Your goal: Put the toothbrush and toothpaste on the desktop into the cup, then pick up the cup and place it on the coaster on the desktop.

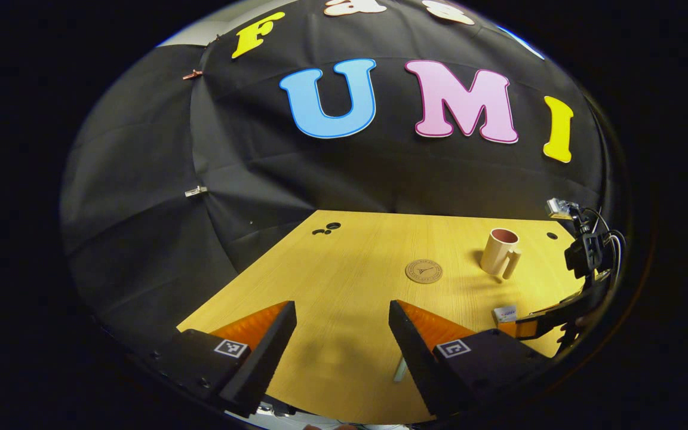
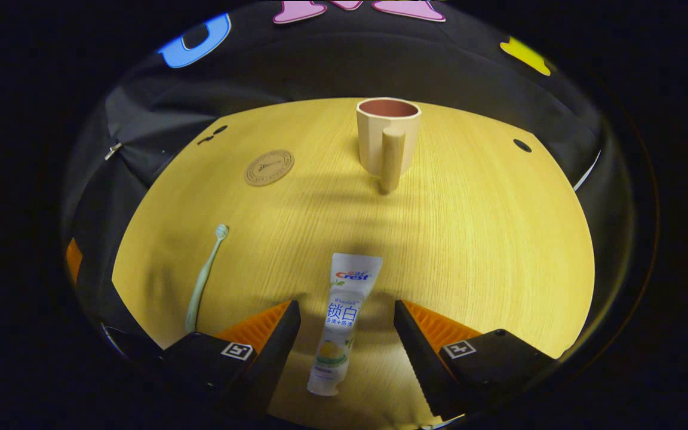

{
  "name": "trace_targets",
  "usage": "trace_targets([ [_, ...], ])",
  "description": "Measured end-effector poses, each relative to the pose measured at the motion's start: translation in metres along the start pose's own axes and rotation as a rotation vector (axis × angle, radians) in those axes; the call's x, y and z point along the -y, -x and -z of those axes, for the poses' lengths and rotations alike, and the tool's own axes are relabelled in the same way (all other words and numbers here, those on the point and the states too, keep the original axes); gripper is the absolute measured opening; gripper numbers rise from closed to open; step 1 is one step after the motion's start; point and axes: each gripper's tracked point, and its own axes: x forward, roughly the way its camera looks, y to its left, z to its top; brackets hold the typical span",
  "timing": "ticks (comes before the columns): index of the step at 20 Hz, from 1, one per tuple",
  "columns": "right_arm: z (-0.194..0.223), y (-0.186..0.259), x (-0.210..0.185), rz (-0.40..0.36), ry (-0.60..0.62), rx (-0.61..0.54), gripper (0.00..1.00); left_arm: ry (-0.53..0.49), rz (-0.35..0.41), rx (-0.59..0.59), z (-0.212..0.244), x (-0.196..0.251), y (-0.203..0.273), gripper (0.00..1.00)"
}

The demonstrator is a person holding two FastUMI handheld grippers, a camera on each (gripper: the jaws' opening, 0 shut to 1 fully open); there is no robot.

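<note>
Straddling the toothpaste (image 2: 341, 322) are the spread jaws of the right gripper (image 2: 347, 325), long axis aimed at the cup (image 2: 387, 138), no contact seen | toothbrush (image 2: 203, 279) left of tube, nearer left gripper (image 1: 342, 325), jaws spread, nothing held | coaster (image 2: 269, 167) left of cup | desk (image 2: 487, 239) bare around the tube.

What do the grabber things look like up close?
The left gripper and the right gripper each have two wedge-shaped fingers with ribbed inner faces. Each finger sits on a black block carrying a small square black-and-white tag. Seen from the left gripper view, the right gripper has black cables looping on top.
</note>
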Motion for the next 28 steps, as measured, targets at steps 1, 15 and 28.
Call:
trace_targets([
  [1,0.002,-0.005,0.0,0.003,0.003,-0.012,0.98,0.0,-0.003,-0.011,0.002,0.001,-0.001,0.98],
  [15,0.007,-0.019,-0.002,0.071,0.033,-0.081,0.74,-0.011,0.026,-0.043,0.01,0.016,-0.004,0.98],
  [28,0.015,-0.016,-0.009,0.004,0.064,-0.158,0.26,-0.067,0.126,-0.041,0.019,0.01,-0.005,0.98],
])
